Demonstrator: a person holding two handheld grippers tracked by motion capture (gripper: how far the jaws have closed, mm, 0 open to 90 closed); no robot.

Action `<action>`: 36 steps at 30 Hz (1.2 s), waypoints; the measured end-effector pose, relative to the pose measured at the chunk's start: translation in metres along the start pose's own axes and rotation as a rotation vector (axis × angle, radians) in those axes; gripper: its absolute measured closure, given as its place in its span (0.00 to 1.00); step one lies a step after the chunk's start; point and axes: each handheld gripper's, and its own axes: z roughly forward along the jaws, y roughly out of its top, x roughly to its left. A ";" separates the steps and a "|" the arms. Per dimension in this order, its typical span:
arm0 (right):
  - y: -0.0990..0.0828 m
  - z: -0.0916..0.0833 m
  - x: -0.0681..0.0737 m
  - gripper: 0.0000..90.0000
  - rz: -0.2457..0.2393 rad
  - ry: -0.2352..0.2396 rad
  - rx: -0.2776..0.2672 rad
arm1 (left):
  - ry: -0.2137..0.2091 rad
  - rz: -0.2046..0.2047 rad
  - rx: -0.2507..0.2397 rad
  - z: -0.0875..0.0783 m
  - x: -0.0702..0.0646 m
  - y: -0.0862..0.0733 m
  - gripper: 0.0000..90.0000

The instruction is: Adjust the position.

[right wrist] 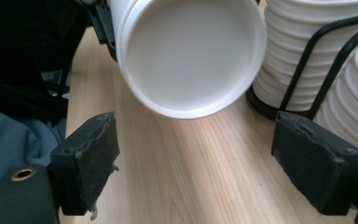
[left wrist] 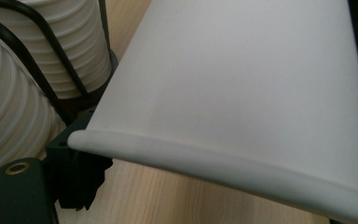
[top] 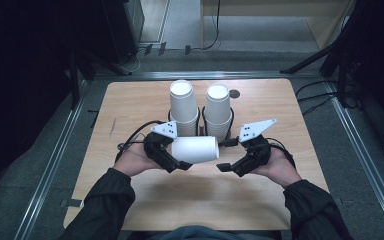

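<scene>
A white paper cup point(top: 195, 149) lies on its side above the wooden table point(top: 130, 115), held at its rim end by my left gripper point(top: 176, 152), which is shut on it. In the left gripper view the cup's wall point(left wrist: 242, 79) spans the frame, and one black finger point(left wrist: 77, 179) shows under the rim. My right gripper point(top: 226, 155) stands open just right of the cup's base. In the right gripper view that round base point(right wrist: 191, 51) faces me beyond the open right gripper point(right wrist: 203, 161), with nothing between the jaws.
Two tall stacks of white cups point(top: 184, 107) point(top: 217, 110) stand upside down in black wire holders point(right wrist: 307, 79) right behind the held cup. A small dark disc point(top: 235, 93) lies near the table's far edge. Bare wood stretches in front of the hands.
</scene>
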 end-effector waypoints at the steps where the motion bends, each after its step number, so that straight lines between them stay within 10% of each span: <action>1: 0.000 0.000 0.000 0.17 -0.001 0.002 0.000 | 0.004 -0.002 0.014 0.001 0.000 0.000 0.12; 22: -0.003 0.013 0.001 0.17 -0.048 -0.018 0.095 | 0.001 -0.006 0.238 0.036 0.003 -0.004 0.12; 36: -0.007 0.039 0.003 0.17 -0.103 -0.010 0.207 | -0.015 0.014 0.303 0.054 -0.005 0.001 0.12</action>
